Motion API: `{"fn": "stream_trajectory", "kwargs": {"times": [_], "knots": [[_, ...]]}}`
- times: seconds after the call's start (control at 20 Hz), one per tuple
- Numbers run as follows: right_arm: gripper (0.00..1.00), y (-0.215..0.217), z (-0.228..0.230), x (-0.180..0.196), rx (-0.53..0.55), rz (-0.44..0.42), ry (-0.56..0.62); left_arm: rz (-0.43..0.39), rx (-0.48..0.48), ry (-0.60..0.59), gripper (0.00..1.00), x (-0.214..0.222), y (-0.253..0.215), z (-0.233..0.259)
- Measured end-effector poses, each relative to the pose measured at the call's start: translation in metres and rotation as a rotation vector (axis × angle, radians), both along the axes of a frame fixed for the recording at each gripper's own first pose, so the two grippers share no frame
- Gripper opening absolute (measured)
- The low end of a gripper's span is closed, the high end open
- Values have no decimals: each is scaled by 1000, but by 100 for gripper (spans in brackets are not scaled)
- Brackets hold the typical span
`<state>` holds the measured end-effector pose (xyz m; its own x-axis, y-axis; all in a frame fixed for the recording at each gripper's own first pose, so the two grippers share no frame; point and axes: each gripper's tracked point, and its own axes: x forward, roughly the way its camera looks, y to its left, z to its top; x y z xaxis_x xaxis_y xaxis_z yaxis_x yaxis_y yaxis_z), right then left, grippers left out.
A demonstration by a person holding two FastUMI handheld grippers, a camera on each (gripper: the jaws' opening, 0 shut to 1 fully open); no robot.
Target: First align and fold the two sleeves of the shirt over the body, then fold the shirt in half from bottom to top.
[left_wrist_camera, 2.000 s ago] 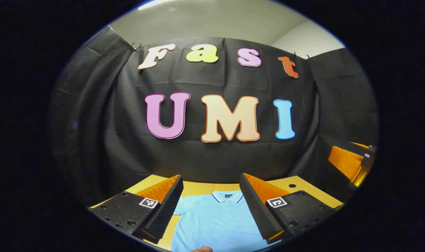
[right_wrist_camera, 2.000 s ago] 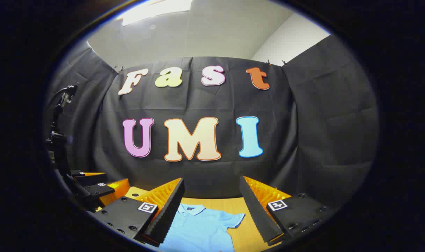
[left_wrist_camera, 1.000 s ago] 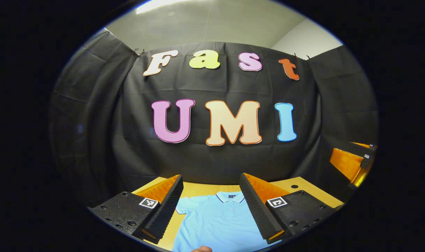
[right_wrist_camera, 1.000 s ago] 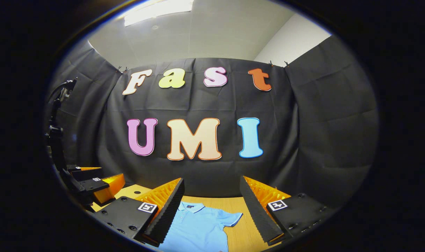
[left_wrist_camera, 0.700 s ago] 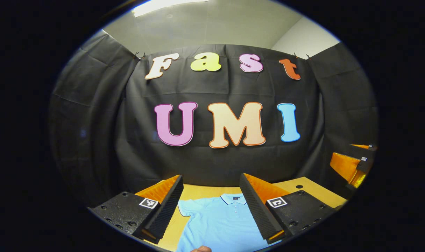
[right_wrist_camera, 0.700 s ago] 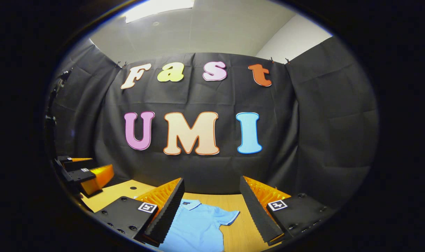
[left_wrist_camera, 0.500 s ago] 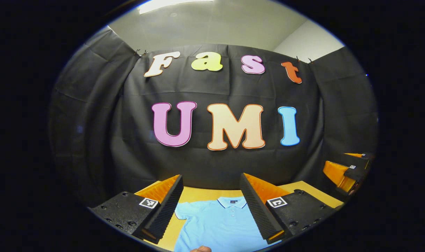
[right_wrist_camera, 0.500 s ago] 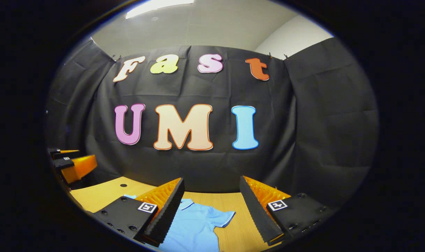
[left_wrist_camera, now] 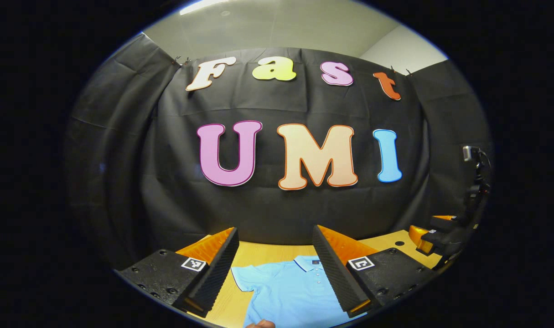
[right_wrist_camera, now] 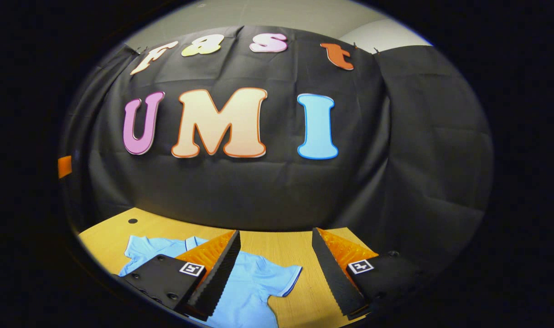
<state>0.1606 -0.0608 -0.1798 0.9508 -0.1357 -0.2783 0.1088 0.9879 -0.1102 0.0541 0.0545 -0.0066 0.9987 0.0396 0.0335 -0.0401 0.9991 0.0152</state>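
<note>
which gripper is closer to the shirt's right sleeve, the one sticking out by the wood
Right. The right gripper hangs open just above that sleeve of the shirt. The left gripper, also open, hangs over the collar and chest area, farther from that sleeve.

In the right gripper view the right gripper (right_wrist_camera: 276, 269) has tipped down and come nearer the table (right_wrist_camera: 263, 248), so more of the shirt (right_wrist_camera: 251, 284) now shows: both sleeves and the collar, where before only the collar and one sleeve lay between the fingers. In the left gripper view the shirt (left_wrist_camera: 286, 291) has slid rightward between the fingers of the left gripper (left_wrist_camera: 276, 269), and the right gripper (left_wrist_camera: 434, 234) now sits lower, near the table (left_wrist_camera: 258, 250) edge.
</note>
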Motion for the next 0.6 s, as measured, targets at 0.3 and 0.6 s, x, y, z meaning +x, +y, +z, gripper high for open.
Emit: {"fn": "stream_trajectory", "kwargs": {"times": [0.3,0.6], "knots": [[99,-19,-78,32,-14,-51,142,9,14,24,97,15,18,-10],[100,-41,-163,41,-14,-105,331,34,14,52,97,22,36,-21]]}}
